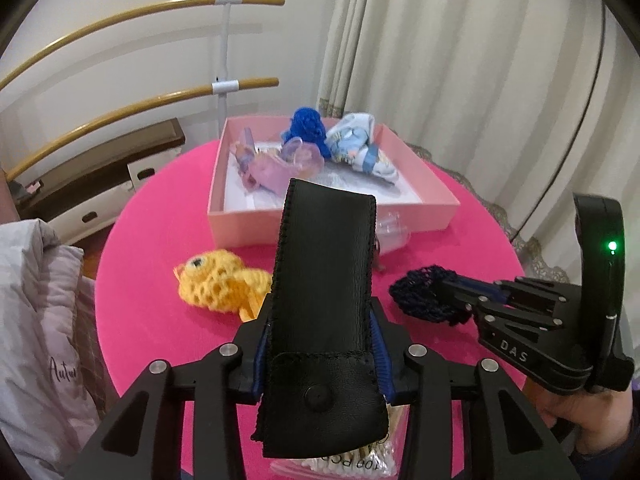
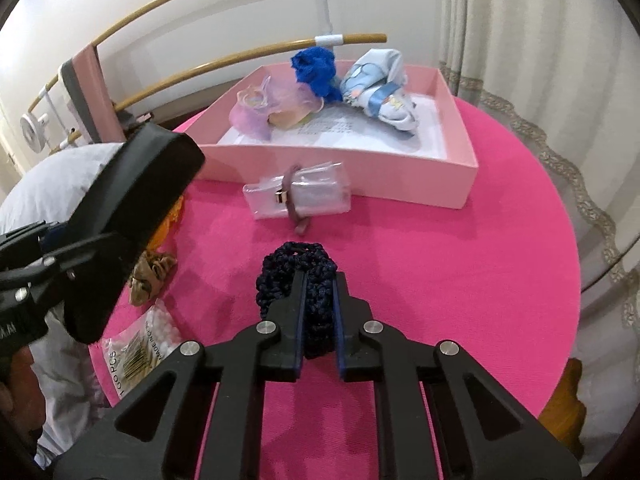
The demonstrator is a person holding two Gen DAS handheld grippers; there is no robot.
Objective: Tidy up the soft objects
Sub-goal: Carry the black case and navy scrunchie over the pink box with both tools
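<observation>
Left gripper (image 1: pixel 320 344) clamps the black leather snap-flap pouch (image 1: pixel 326 300) across its width, centre frame, clear of the table, presumably for transfer; right gripper (image 2: pixel 318 320) is closed on the navy crocheted net piece (image 2: pixel 298 280), lower centre. The shallow pink cardboard box (image 2: pixel 460 184), upper centre, holds three soft items: one blue knit bundle (image 2: pixel 314 68), one pale-blue printed cloth (image 2: pixel 380 88), one lilac gauze item (image 2: pixel 260 112). One yellow crocheted fish (image 1: pixel 216 280) lies on the round pink table (image 2: pixel 460 280), unsorted.
</observation>
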